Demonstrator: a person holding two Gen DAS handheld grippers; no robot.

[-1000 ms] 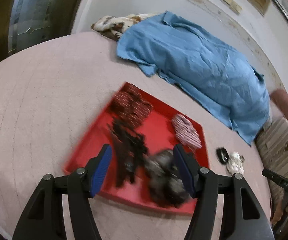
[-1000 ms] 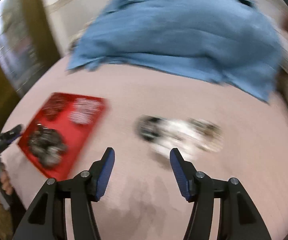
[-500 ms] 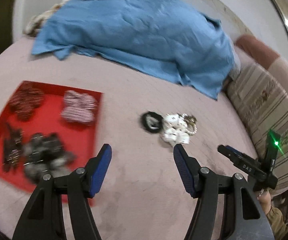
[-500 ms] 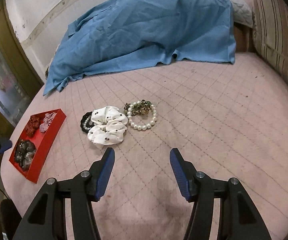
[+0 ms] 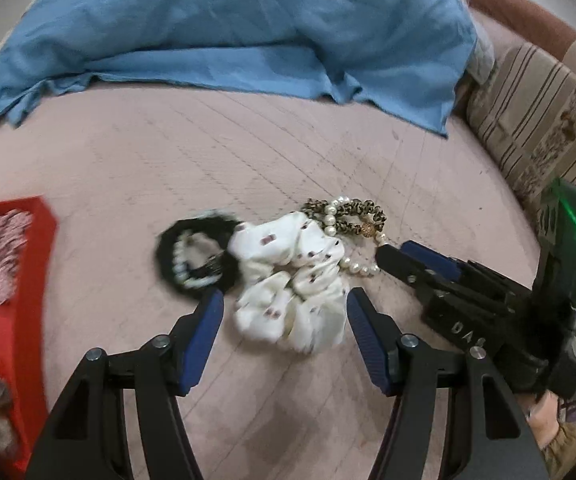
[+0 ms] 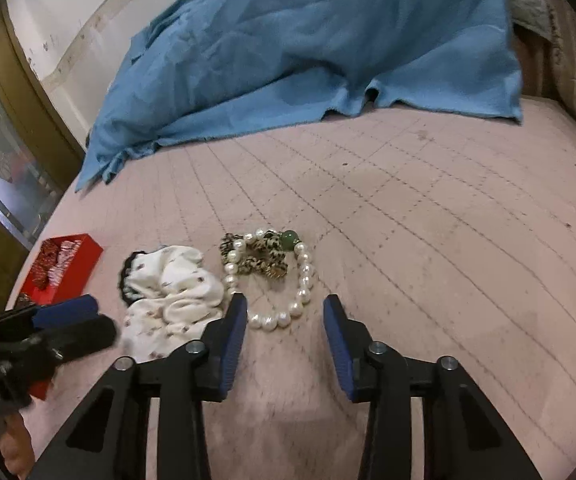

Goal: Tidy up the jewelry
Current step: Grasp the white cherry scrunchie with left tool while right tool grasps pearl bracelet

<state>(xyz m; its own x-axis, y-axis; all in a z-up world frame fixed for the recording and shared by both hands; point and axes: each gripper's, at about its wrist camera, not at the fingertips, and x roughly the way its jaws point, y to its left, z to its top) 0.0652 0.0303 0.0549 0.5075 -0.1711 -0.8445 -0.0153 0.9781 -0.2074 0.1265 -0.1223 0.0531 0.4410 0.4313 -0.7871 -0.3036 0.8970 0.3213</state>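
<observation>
A white spotted scrunchie (image 5: 292,280) lies on the pink bed cover, between a black scrunchie (image 5: 198,254) on its left and a leopard scrunchie (image 5: 352,212) with a pearl bracelet (image 6: 288,300) on its right. My left gripper (image 5: 282,320) is open, its fingertips on either side of the white scrunchie's near edge. My right gripper (image 6: 284,320) is open just in front of the pearl bracelet; it also shows in the left wrist view (image 5: 420,256). A red tray (image 5: 12,308) holding several hair pieces sits at the left.
A blue cloth (image 6: 308,52) covers the back of the bed. Striped cushions (image 5: 544,120) stand at the right. The quilted pink cover (image 6: 448,220) stretches to the right of the jewelry. A cabinet (image 6: 4,152) stands beyond the bed's left edge.
Both grippers have moved in toward the pile: the left one swung from the red tray to the white scrunchie, the right one came close to the pearl bracelet. Both stayed open.
</observation>
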